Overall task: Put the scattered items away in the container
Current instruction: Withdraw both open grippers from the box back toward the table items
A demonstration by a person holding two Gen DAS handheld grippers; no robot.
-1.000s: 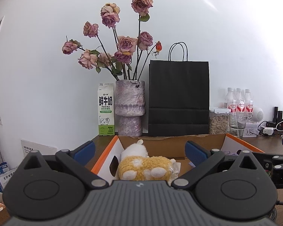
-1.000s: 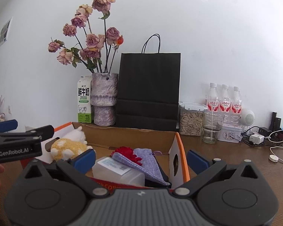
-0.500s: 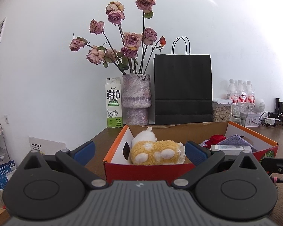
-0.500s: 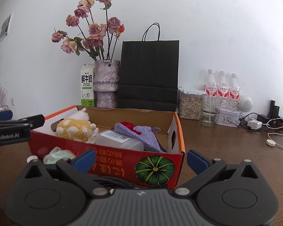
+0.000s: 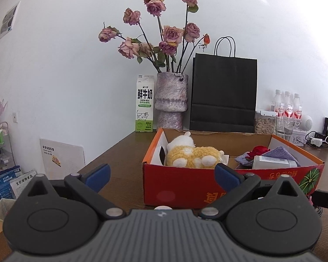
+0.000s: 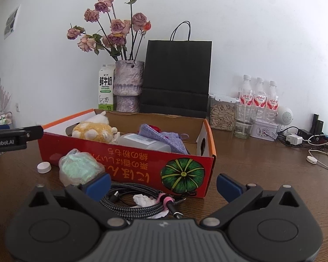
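Left claw [image 5: 161, 175]: fingers apart, empty, low in frame facing red box [image 5: 185, 185] on table [image 5: 120, 166].
Right claw [image 6: 164, 184]: fingers apart, empty.
Inside box: plush toy [image 6: 94, 131], plastic container [image 6: 144, 142], purple cloth [image 6: 159, 134].
Outside, on table at box front wall: bagged green item [image 6: 78, 168], white cap [image 6: 44, 167], braided cable [image 6: 129, 198], crumpled tissue [image 6: 144, 200].

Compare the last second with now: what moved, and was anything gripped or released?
Both grippers, left gripper and right gripper, backed away from the red box and dropped lower, bringing the braided cable, bagged green item and white cap into view. Nothing gripped; both stay open. Box contents unchanged.
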